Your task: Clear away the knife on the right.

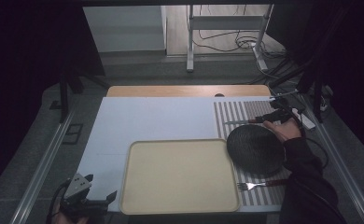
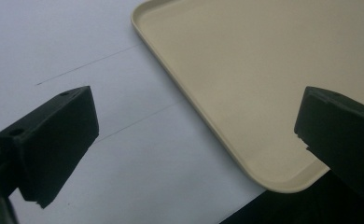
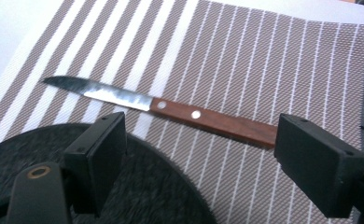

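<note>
Your right claw spread wide, nothing pinched, hovering over striped placemat at worktop's far right. Knife lies flat on placemat just ahead of jaws, wooden handle toward right jaw, blade pointing left. Dark round mat beneath left jaw. Your left claw spread, empty, over near-left corner of beige tray.

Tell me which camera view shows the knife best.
The right gripper view. There the knife lies close on the striped placemat, its steel blade, wooden handle and two rivets plain between the open right gripper jaws. The high view gives the knife only as a thin sliver beyond the dark round mat.
</note>
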A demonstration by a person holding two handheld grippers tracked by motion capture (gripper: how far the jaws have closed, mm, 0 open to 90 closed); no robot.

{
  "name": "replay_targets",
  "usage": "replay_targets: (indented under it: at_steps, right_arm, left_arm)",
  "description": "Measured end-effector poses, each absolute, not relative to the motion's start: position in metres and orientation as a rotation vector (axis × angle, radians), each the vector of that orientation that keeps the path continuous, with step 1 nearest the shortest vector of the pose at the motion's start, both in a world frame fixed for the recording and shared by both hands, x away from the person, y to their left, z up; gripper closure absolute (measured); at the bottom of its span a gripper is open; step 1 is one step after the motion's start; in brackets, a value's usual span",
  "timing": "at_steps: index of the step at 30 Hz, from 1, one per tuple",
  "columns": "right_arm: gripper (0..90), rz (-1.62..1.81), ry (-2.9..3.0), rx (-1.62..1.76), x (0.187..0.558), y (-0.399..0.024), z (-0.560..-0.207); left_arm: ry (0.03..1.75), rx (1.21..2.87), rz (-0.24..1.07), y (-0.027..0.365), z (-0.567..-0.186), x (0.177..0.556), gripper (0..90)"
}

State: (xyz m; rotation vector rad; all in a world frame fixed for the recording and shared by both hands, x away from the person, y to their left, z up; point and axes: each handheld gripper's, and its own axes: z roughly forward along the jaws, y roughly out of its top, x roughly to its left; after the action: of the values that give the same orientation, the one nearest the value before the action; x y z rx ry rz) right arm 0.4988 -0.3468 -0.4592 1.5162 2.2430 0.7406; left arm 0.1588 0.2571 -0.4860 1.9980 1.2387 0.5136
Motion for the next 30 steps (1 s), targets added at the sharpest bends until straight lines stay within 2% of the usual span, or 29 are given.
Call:
replay_targets:
  at_steps: [6,7,8,11,12,13,16,20,21,30]
  right_arm:
    - [22.7,0.731,2.238,1.545,0.509,-0.352,-0.462]
    - [29.0,0.732,2.244,1.551,0.513,-0.354,-0.463]
    - [29.0,0.732,2.244,1.551,0.513,-0.354,-0.463]
    - [41.2,0.748,2.237,1.562,0.52,-0.36,-0.464]
    - [41.2,0.748,2.237,1.562,0.52,-0.36,-0.464]
    - [48.5,0.751,2.244,1.558,0.523,-0.362,-0.465]
    - [62.1,0.715,2.254,1.547,0.527,-0.365,-0.467]
    - [87.0,0.683,2.264,1.502,0.532,-0.369,-0.472]
    - [90.0,0.668,2.26,1.496,0.534,-0.37,-0.473]
    - [90.0,0.544,2.235,1.517,0.549,-0.37,-0.489]
  left_arm:
    - [1.24,1.997,0.513,0.257,-0.486,0.159,0.0]
    - [1.239,1.998,0.513,0.257,-0.486,0.159,0.0]
    - [1.239,1.998,0.513,0.257,-0.486,0.159,0.0]
    - [1.24,2.0,0.513,0.257,-0.486,0.159,0.0]
    - [1.24,2.0,0.513,0.257,-0.486,0.159,0.0]
    - [1.239,2.003,0.514,0.257,-0.486,0.159,0.0]
    - [1.238,2.006,0.516,0.256,-0.486,0.159,0.0]
    - [1.239,2.009,0.515,0.256,-0.486,0.159,0.0]
    - [1.238,2.01,0.515,0.256,-0.486,0.159,0.0]
    - [1.241,2.019,0.519,0.255,-0.486,0.16,0.0]
